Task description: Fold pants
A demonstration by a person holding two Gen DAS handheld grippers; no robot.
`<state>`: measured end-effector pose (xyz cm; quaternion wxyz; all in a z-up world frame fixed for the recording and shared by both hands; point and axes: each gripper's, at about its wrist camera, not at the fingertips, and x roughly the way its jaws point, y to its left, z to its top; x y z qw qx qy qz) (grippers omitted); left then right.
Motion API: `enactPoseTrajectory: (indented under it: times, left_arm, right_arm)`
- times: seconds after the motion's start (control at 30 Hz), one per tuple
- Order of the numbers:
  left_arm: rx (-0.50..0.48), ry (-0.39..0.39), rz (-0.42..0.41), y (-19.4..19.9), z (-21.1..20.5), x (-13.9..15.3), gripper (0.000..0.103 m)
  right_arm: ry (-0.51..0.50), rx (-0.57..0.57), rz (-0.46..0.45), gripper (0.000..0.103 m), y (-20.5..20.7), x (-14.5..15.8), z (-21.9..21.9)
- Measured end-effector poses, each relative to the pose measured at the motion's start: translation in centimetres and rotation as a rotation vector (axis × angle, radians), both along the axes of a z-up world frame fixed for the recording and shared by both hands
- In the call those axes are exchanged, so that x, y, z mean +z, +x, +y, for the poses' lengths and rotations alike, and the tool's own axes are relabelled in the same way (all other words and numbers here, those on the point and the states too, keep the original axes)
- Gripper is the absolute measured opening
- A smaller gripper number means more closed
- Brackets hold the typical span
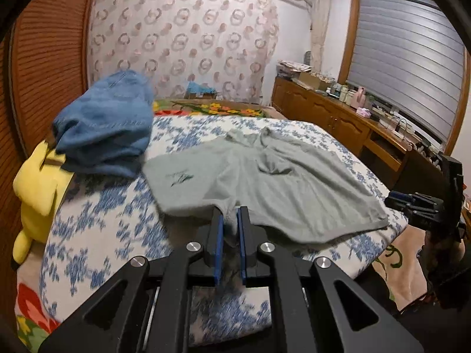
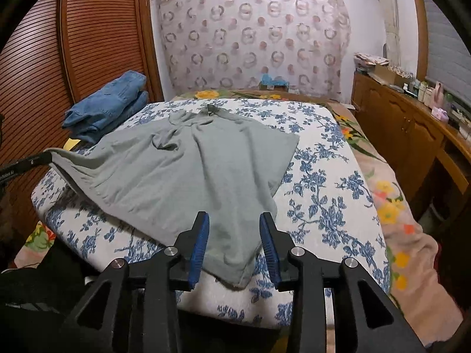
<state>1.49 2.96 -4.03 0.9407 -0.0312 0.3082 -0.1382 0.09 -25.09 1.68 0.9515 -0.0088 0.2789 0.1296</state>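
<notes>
Pants [image 2: 182, 173] corner clamped in left gripper [image 1: 230, 214], other corner between parted right gripper [image 2: 234, 220].

Folded blue jeans [image 2: 107, 106] at far left of blue-floral bedspread [image 2: 323, 182] — yellow plush toy [image 1: 38, 188] beside them. Wooden cabinet [image 1: 329, 111] along right wall — cluttered top. Patterned curtain [image 2: 253, 35] behind.

Folded jeans [image 2: 107, 106] beside left wardrobe [image 2: 88, 44]

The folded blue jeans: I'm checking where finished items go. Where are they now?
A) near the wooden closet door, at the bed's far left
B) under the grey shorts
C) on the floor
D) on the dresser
A: the folded blue jeans lie on the bed beside the closet door, apart from the grey shorts.
</notes>
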Motion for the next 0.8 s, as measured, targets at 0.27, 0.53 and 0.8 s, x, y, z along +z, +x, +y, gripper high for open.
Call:
enactPoseTrajectory:
  times: [0.27, 0.53, 0.8]
  left_arm:
    - [-0.132, 0.008, -0.036, 3.3, -5.0, 1.8, 0.010]
    - [-0.258, 0.024, -0.055, 5.4, -10.9, 3.4, 0.010]
    - [-0.340, 0.053, -0.038, 6.6, -15.4, 3.7, 0.010]
  right_arm:
    - [0.015, -0.031, 0.006, 0.040, 1.4, -0.3, -0.6]
    - [0.028, -0.039, 0.014, 0.040, 2.4, -0.6, -1.8]
    - [0.052, -0.037, 0.003, 0.040, 2.8, -0.7, -2.6]
